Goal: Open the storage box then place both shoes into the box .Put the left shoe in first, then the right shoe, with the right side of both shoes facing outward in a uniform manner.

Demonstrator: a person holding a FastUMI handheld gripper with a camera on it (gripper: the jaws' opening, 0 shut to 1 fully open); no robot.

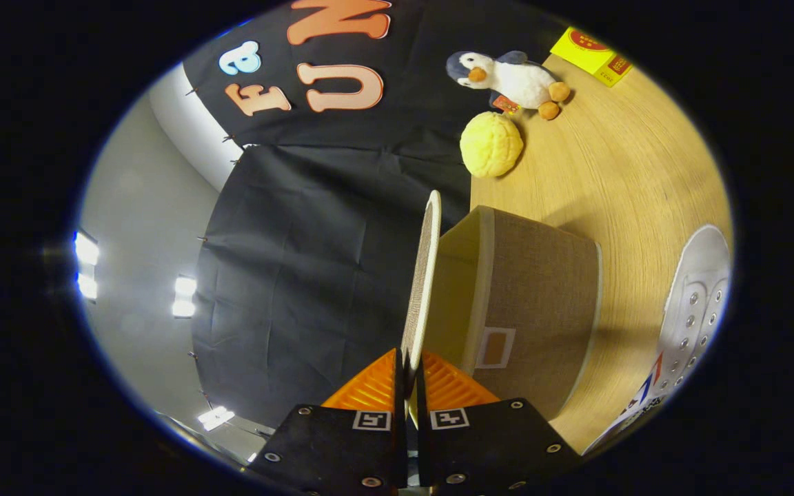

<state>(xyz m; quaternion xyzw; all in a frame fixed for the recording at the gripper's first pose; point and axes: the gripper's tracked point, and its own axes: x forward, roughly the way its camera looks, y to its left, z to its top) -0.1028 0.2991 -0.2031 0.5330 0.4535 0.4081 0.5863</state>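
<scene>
Gripper view: hand-held gripper pinches the lid, raised off the storage box.

The gripper filled the lower middle of the frame — two black blocks side by side, each carrying a small square black-and-white marker and silver screws. Its fingers were ribbed orange wedges, tapering upward to thin black inner edges.
</scene>
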